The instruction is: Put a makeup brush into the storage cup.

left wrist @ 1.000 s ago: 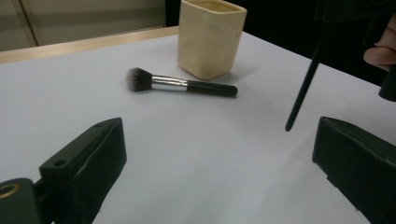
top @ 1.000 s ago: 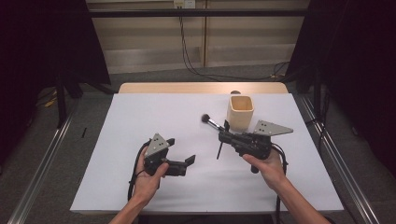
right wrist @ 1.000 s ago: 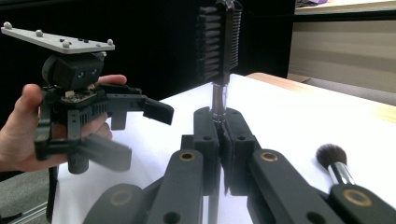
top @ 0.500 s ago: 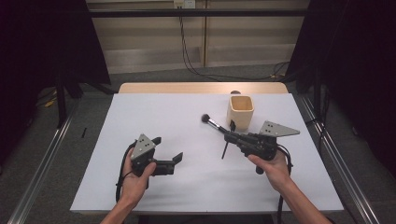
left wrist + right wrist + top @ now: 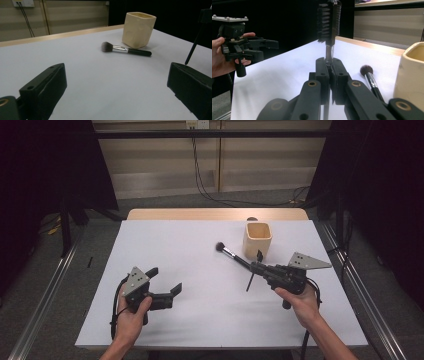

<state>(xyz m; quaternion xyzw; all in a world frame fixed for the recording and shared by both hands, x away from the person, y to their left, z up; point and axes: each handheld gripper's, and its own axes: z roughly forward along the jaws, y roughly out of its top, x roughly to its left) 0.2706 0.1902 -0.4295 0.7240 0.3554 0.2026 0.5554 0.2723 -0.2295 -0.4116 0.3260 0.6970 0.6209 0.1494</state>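
Meanwhile the right tool (image 5: 257, 266) clenches a small comb brush (image 5: 329, 21) near the cup (image 5: 257, 239) by the counter's (image 5: 190, 240) far right edge (left tool (image 5: 167, 282) gapes, released).

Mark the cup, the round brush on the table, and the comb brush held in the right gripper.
cup (image 5: 257, 241), high view, front wall.
round brush (image 5: 137, 51), left gripper view, black handle.
comb brush (image 5: 329, 21), right gripper view, bristled head.
right gripper (image 5: 329, 66), right gripper view, between its fingertips.
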